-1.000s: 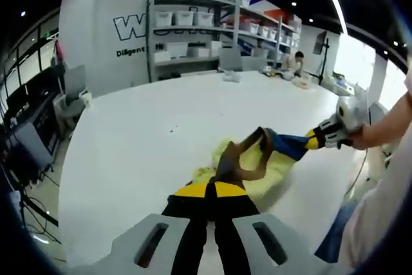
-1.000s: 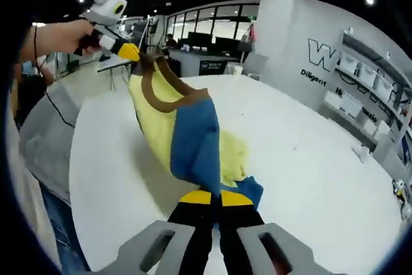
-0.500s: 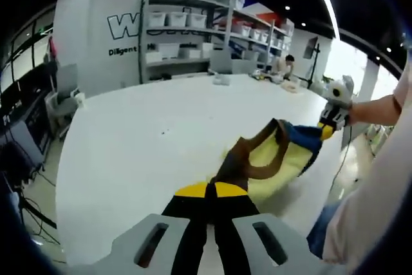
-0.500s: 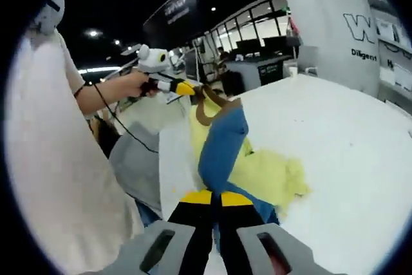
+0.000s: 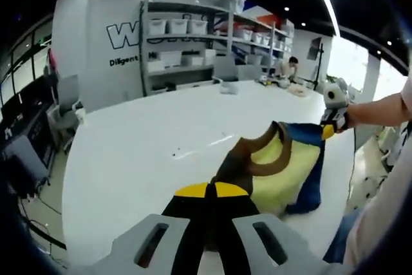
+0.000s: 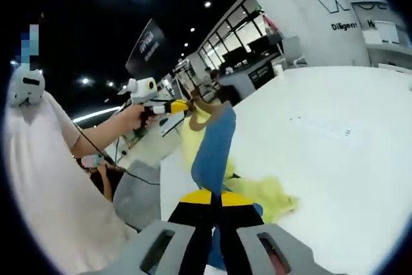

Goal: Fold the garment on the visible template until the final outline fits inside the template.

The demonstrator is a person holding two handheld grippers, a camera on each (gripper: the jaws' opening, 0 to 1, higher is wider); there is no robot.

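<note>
A yellow garment with blue sleeves and a brown collar hangs stretched between both grippers above the white table. My left gripper is shut on the brown collar side. In the left gripper view the right gripper comes in from the right, shut on the blue shoulder. In the right gripper view my right gripper is shut on the blue sleeve, and the left gripper holds the collar at upper left. The garment's lower yellow part rests on the table.
Grey shelving with white bins stands behind the table against a white wall. A person sits at the far end. The holder's white sleeve and arm are close to the table edge.
The garment has been lifted higher off the table and spread wider between the grippers. Both cameras tilted upward with the hands.
</note>
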